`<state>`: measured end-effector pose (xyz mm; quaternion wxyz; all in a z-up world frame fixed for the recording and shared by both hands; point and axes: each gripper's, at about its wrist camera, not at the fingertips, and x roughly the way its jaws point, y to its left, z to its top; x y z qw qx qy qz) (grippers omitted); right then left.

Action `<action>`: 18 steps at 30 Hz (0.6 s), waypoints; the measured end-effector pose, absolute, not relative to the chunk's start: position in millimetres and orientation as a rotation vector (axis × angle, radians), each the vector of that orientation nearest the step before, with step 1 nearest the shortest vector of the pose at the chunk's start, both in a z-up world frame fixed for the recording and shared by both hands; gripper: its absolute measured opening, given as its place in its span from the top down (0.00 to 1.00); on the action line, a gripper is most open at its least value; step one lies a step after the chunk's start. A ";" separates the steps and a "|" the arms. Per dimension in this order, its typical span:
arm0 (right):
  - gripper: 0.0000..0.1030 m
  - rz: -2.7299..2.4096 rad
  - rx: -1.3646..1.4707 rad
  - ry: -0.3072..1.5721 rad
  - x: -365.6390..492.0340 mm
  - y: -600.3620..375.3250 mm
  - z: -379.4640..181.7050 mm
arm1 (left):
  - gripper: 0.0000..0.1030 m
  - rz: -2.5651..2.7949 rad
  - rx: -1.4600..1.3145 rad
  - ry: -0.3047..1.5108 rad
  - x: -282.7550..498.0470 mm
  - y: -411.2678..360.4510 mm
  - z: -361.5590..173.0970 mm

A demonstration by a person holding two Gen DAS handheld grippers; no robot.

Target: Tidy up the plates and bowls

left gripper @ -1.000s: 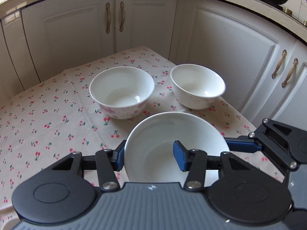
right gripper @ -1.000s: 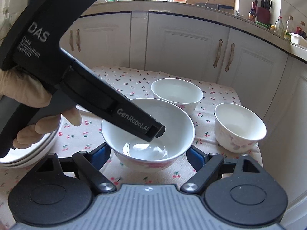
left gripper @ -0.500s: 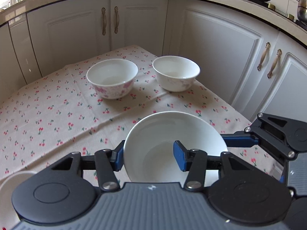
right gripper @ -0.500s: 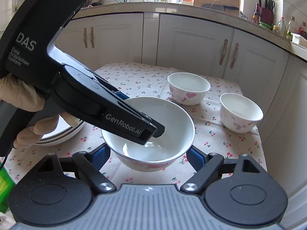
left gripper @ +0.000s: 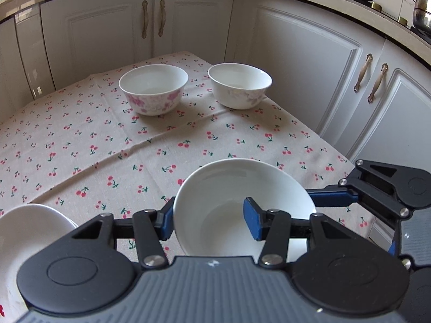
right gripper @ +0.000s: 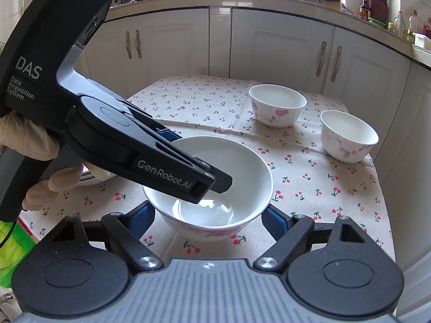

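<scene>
Bowl (left gripper: 242, 204) held by left gripper (left gripper: 207, 219): jaws clenched on its near-left wall, one pad outside, one inside. Right gripper (right gripper: 207, 220) straddles the same bowl; jaws spread wide either side, whether pads touch the wall can't tell.

Change vs a sec ago: both grippers w/ bowl have pulled back along the surface (left gripper: 80, 145). The two small bowls, pink bowl (left gripper: 153, 88) and pale bowl (left gripper: 239, 84), now sit farther off and smaller in view. Plates (left gripper: 24, 231) have come into the left view at lower-left corner, just beside the left gripper; a sec ago not visible there.

Meaning, as a guess: bowl is being carried away from the small pair, toward the plate side. Not set down yet, by the look of it.

Around: cherry cloth on surface, white cabinets (left gripper: 304, 62) behind, gloved hand (right gripper: 40, 156) on left handle, green thing (right gripper: 13, 245) at left edge.

In the way: plates close on the left; surface edge close on the right.
</scene>
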<state>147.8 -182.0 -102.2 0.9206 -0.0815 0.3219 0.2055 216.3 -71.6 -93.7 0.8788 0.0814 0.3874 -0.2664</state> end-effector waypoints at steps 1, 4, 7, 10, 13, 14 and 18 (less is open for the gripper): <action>0.13 0.420 -0.171 0.663 146.4 -181.3 -102.8 | 0.51 -0.556 0.169 0.809 215.7 -71.6 -94.3; 0.13 0.422 -0.174 0.669 145.0 -181.5 -104.6 | 0.51 -0.560 0.169 0.817 215.0 -72.2 -96.1; 0.13 0.427 -0.173 0.676 145.8 -182.3 -106.4 | 0.51 -0.561 0.172 0.823 214.3 -72.1 -98.2; 0.13 0.433 -0.171 0.687 146.2 -182.0 -108.2 | 0.51 -0.560 0.175 0.828 214.1 -71.7 -100.0; 0.13 0.439 -0.171 0.692 146.2 -180.9 -109.5 | 0.51 -0.557 0.176 0.833 214.3 -70.3 -100.9; 0.13 0.440 -0.174 0.693 146.3 -180.3 -110.0 | 0.51 -0.557 0.175 0.836 214.4 -69.8 -101.2; 0.13 0.445 -0.177 0.700 146.8 -179.1 -112.2 | 0.51 -0.557 0.169 0.844 214.8 -68.1 -102.9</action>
